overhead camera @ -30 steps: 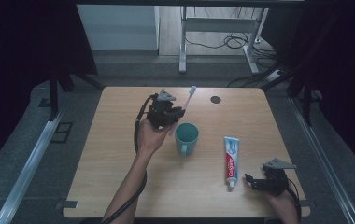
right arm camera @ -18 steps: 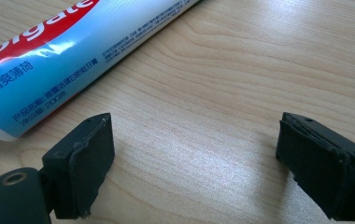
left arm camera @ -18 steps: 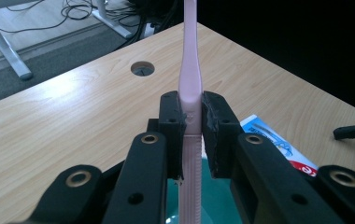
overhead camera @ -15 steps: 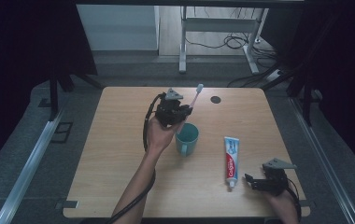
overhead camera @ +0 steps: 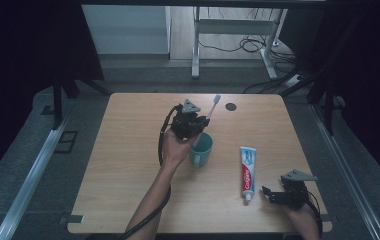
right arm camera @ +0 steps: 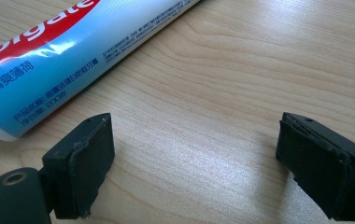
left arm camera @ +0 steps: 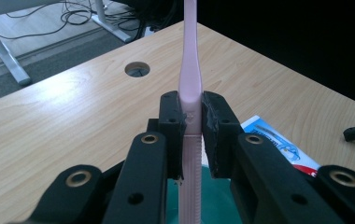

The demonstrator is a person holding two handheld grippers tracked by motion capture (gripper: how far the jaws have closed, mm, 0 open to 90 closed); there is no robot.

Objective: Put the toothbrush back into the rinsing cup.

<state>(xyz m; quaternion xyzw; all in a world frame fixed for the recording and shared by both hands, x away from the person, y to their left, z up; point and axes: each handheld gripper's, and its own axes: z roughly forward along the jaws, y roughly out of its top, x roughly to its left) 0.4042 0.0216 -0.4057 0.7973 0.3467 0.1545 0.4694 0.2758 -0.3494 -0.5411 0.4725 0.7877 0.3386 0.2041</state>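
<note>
Toothbrush (left arm camera: 190, 88) is sitting clamped in your left tongs (overhead camera: 198, 125), hovering over the teal cup (overhead camera: 201, 149) mid-desk. You are lowering it in; next, loosen gently. Right tongs (right arm camera: 194, 158) are gaping wide, empty, beside the toothpaste (overhead camera: 247, 166) near the desk's front right corner.

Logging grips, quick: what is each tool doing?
Left tool: shut on the pink plastic toothbrush.
Right tool: open, holding nothing.

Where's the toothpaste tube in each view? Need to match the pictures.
High view: white, blue and red toothpaste tube lies flat, right of the teal cup.
Left gripper view: low right, behind the jaws.
Right gripper view: upper left.
Shared landmark: light wooden table.
</note>
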